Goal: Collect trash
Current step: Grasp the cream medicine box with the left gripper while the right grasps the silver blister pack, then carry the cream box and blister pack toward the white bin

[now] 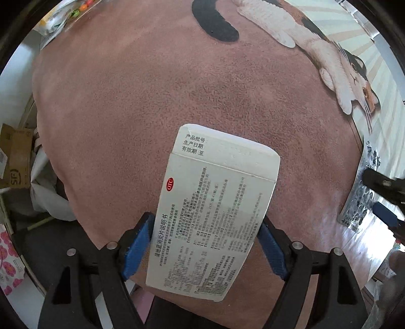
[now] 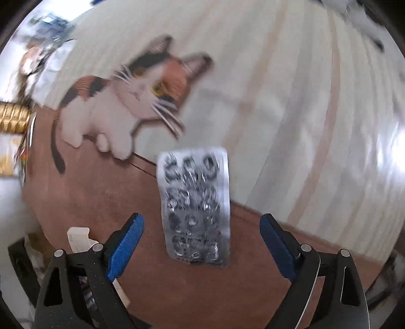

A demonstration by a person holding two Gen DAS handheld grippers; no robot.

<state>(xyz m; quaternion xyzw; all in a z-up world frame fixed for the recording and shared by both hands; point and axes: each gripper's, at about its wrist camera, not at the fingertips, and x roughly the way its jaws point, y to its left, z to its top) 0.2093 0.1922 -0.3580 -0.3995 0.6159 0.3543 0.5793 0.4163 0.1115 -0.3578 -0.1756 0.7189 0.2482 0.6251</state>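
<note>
A white medicine box with printed text and a red OTC mark sits between the blue pads of my left gripper, which is shut on it just above the pink mat. A silver blister pack lies flat on the mat, between and just ahead of the spread fingers of my right gripper, which is open and not touching it. The same pack shows at the right edge of the left wrist view, with my right gripper over it. The box's edge shows in the right wrist view.
The mat has a calico cat picture and a cream striped part. Cardboard boxes and white cloth lie beyond the mat's left edge. A gold object and packets are at the far side.
</note>
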